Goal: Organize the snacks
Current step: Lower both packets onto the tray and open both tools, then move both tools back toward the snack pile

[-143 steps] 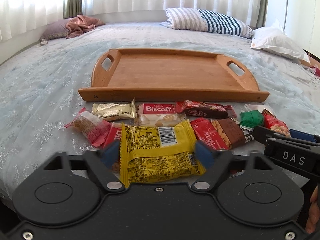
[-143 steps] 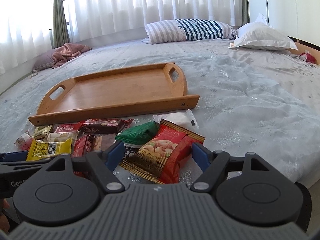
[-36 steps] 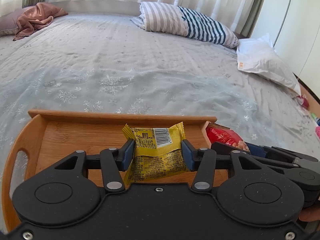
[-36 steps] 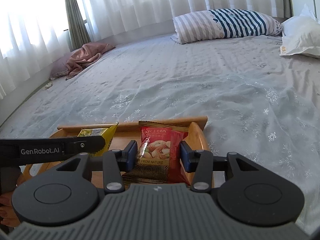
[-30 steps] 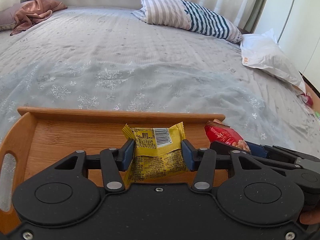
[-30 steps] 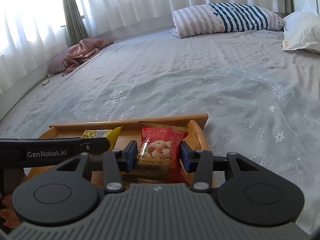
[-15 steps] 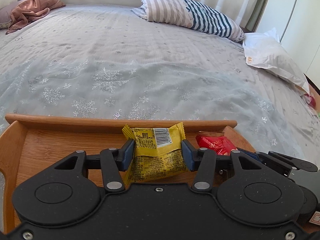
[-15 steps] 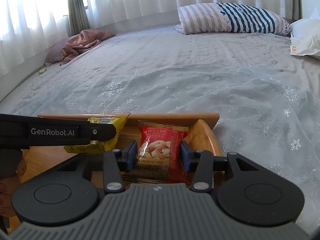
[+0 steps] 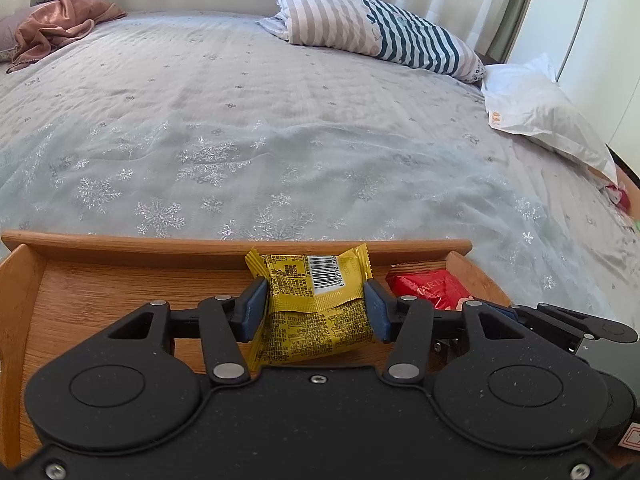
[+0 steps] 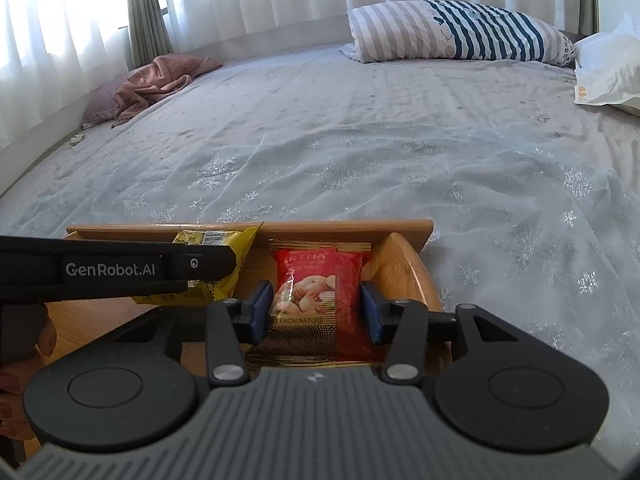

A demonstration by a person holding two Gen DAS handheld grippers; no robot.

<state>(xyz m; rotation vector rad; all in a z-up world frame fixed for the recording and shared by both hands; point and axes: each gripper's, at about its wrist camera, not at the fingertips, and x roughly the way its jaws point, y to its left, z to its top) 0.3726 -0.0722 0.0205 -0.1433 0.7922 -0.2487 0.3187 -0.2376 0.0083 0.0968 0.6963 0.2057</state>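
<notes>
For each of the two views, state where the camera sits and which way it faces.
Left wrist: on the left gripper, facing forward and down over the yellow packet between its pads, toward the striped pillow.
Right wrist: on the right gripper, jaws opening beside the red almond packet; a hand shows at the left edge.
Shared: wooden tray, both packets, the bed.

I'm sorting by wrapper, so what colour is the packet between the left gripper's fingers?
Yellow packet, with a white barcode patch; clearest in the left wrist view.
</notes>
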